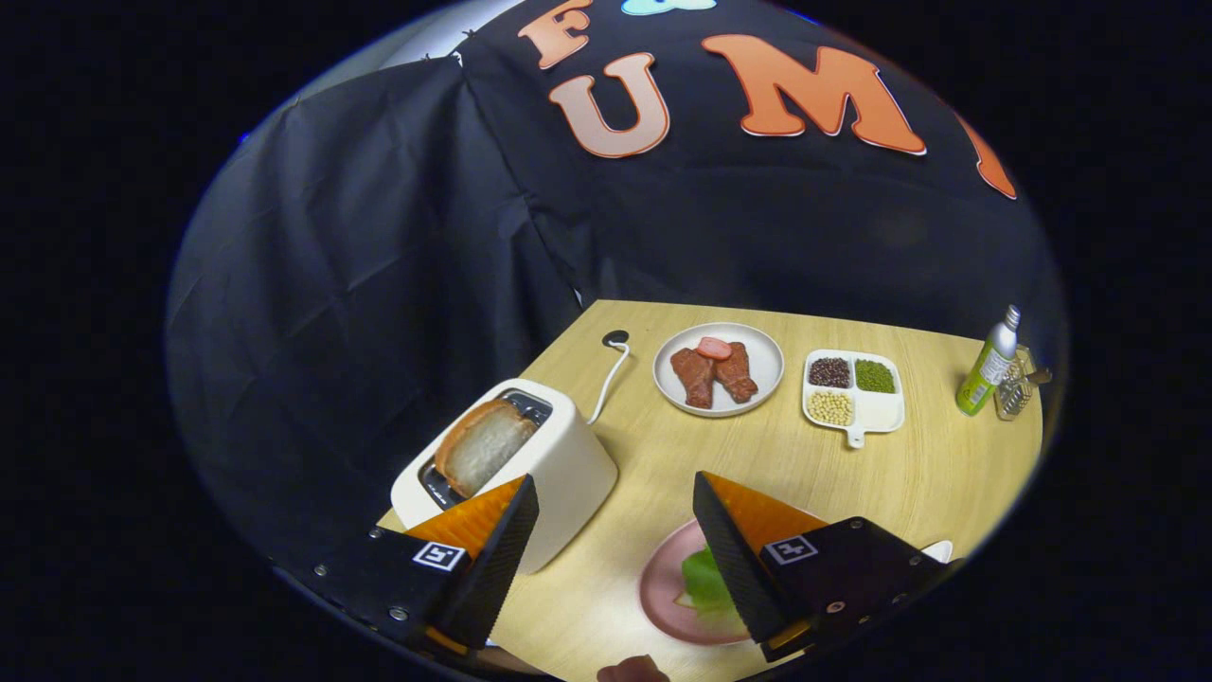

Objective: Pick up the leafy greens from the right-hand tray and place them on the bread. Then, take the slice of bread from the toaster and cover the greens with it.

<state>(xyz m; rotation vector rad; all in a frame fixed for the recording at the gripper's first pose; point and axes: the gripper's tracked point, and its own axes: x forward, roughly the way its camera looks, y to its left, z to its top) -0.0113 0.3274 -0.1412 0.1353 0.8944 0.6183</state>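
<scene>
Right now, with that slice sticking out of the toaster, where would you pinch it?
Probably the slice of bread's crusty top edge, from above: it stands upright in the toaster slot, flat faces exposed for a finger each. The tool is open, empty.

Materials as I see them from my station: table [852, 474], pale wood-grain surface, smooth and matt. Toaster [559, 464], cream shell, smooth with a soft sheen, plastic by the look. Bread slice [483, 443] in its slot, porous crumb, rough brown crust. White plate [762, 365] and divided dish [876, 412], glazed and glossy. Pink plate [663, 592], smooth, satin finish. Leafy greens [705, 578] on it, waxy. Bottle [987, 365], glossy green body, metallic cap. Booth wall [379, 284], creased matt cloth.
</scene>
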